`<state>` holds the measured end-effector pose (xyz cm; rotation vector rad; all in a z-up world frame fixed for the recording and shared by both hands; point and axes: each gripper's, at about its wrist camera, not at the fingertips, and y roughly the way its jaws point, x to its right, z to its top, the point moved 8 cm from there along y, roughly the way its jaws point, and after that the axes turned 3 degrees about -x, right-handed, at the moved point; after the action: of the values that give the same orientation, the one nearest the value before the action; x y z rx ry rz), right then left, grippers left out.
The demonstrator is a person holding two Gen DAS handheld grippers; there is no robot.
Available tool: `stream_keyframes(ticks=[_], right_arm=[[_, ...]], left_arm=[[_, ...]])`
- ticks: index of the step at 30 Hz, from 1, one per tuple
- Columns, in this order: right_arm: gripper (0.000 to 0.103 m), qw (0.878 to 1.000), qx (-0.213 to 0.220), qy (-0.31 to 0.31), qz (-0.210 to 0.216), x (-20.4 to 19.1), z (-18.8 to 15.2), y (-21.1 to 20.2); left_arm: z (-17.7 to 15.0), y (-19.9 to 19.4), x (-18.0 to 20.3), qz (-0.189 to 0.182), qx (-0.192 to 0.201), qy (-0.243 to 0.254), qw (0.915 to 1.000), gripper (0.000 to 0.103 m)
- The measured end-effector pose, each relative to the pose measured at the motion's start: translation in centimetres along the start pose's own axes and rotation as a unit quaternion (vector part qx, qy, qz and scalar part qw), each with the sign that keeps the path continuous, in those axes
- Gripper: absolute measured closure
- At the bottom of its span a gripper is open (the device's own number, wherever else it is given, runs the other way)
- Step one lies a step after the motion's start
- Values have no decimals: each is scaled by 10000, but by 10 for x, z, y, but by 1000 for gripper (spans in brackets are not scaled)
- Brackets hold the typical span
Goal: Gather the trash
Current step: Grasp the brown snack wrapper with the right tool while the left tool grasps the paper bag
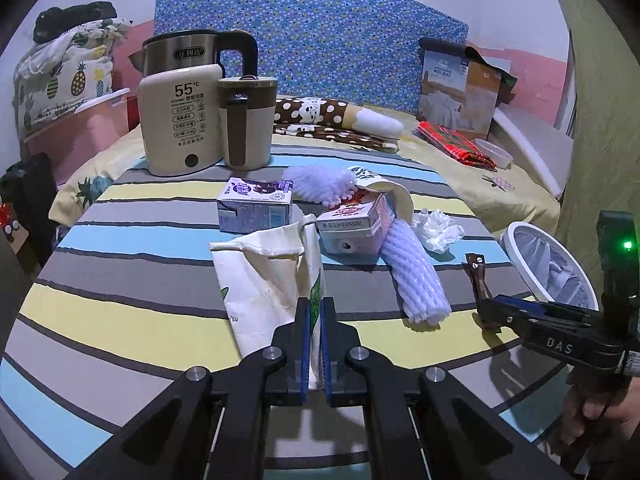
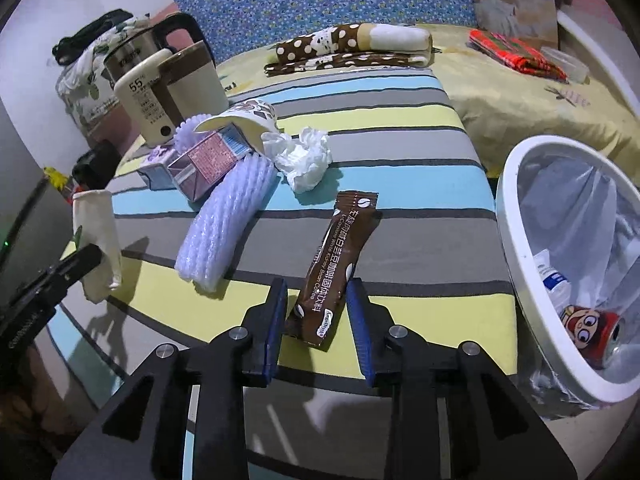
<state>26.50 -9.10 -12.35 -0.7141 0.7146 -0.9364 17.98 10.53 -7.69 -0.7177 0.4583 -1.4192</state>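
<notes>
Right hand-held gripper (image 2: pixel 316 312) is straddling the brown coffee sachet (image 2: pixel 336 264) on the striped surface (image 2: pixel 400 128), jaws released, sachet's long axis running away between them. Left hand-held gripper (image 1: pixel 316 320) is clenching the paper bag (image 1: pixel 264 276). Bin (image 2: pixel 516 256) is sitting right.

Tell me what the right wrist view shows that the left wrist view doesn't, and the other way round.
Only the right wrist view: the inside of the white round trash bin, holding a red cartoon-printed can, and the printed face of the brown coffee sachet between the right tool's open pads.

Only the left wrist view: the left tool shut on the cream paper bag, and the purple drink carton's front.

Both: the white ribbed foam sleeve, the crumpled white tissue, the cream kettle, the striped tablecloth.
</notes>
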Motion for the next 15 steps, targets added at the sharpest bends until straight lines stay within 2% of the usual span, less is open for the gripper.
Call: stream_keyframes(ticks=[1,8,15], right_arm=[[80,10000,1,-21,-73,1,0,-1],[81,9998,100,-83,-121,4,-5,-14],[81,9992,354,-183,-95,1,-6,-41]], left_arm=[[0,0,0,-12,3,-1,10000,99],[-3,-7,13,-186,44,57,9998,99],[-6,-20,41,-439,93,224,9987,99]])
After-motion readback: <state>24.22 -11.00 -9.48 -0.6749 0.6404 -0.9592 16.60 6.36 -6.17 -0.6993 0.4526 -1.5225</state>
